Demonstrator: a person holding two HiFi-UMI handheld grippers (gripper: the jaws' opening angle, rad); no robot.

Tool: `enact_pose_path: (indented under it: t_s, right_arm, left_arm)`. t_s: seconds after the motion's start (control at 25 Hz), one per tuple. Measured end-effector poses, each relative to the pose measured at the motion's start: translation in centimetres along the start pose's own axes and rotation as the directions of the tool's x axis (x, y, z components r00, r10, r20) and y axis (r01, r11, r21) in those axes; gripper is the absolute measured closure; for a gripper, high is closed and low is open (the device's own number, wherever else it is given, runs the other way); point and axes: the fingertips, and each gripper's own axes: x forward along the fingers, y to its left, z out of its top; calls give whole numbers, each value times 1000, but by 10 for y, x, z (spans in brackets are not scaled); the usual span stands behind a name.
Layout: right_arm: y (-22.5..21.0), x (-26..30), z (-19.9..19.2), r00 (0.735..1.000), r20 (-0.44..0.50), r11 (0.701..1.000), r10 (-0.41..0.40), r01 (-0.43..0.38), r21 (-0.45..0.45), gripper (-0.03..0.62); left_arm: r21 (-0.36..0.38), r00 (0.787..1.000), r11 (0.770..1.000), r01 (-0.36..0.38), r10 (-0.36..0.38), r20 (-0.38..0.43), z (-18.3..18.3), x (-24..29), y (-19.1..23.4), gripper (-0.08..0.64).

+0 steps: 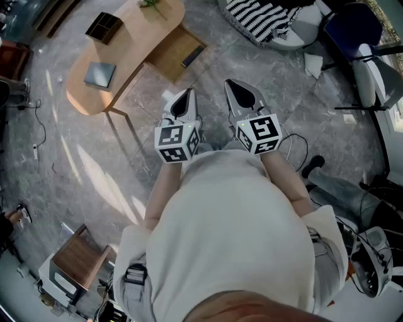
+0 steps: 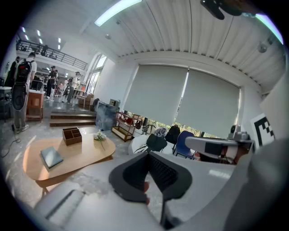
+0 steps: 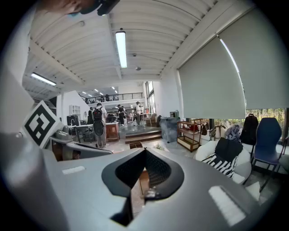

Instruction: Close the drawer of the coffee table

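The light wooden coffee table (image 1: 119, 60) stands at the upper left of the head view. Its drawer (image 1: 174, 53) is pulled out on the side toward me, with a dark flat object (image 1: 192, 56) inside. My left gripper (image 1: 187, 93) and right gripper (image 1: 231, 83) are held side by side in front of my body, above the floor and short of the drawer. Both are shut with nothing between their jaws. In the left gripper view the left gripper (image 2: 148, 154) points past the table top (image 2: 72, 158). The right gripper (image 3: 145, 150) shows the jaws touching.
On the table lie a dark compartment box (image 1: 104, 27), a grey book (image 1: 100, 74) and a small plant (image 1: 150, 4). A striped cushion seat (image 1: 264, 19) and a blue chair (image 1: 352, 28) stand at the upper right. A small wooden stool (image 1: 79, 258) is at the lower left. People (image 2: 20, 90) stand far off.
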Motion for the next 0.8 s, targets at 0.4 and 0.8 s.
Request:
enact_pose_path:
  t_s: [0.4, 0.8]
  right_arm:
    - [13, -10, -1, 1000, 23, 999, 7, -8, 41, 595]
    - [41, -3, -6, 999, 38, 997, 25, -28, 79, 594]
  left_arm:
    - [31, 1000, 999, 6, -7, 14, 3, -14, -2, 561]
    - [19, 1000, 1000, 2, -2, 6, -1, -28, 28, 561]
